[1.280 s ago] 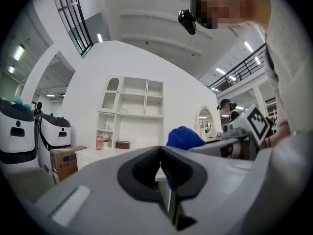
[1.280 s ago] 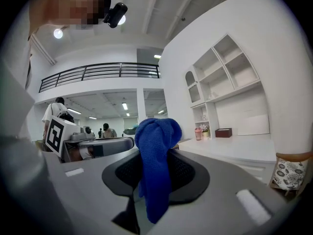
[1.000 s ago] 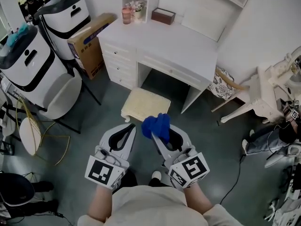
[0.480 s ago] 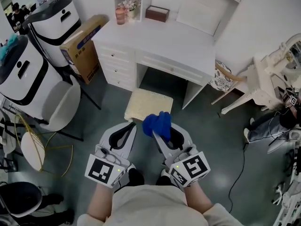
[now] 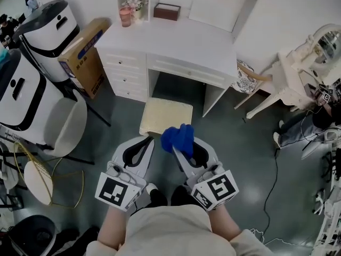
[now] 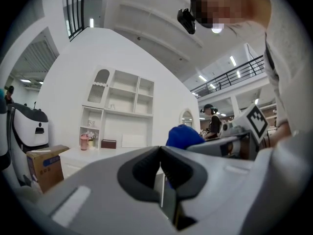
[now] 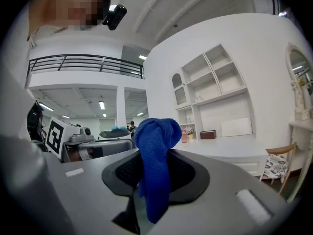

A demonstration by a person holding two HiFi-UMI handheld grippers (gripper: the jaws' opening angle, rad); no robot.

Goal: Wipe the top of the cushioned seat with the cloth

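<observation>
Short of the cushioned seat [image 5: 166,116], right gripper [image 5: 180,149] jaws clamped on blue cloth [image 5: 178,137], cloth bunched above them, left gripper [image 5: 144,144] jaws pressed together, empty, white desk [image 5: 176,41] beyond seat

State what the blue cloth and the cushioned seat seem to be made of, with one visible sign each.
Cloth: probably microfibre or terry, matte; fine nubby weave, limp folds.
Cushioned seat: likely cream fabric padding, matte; faintly mottled, soft rounded edges.
</observation>
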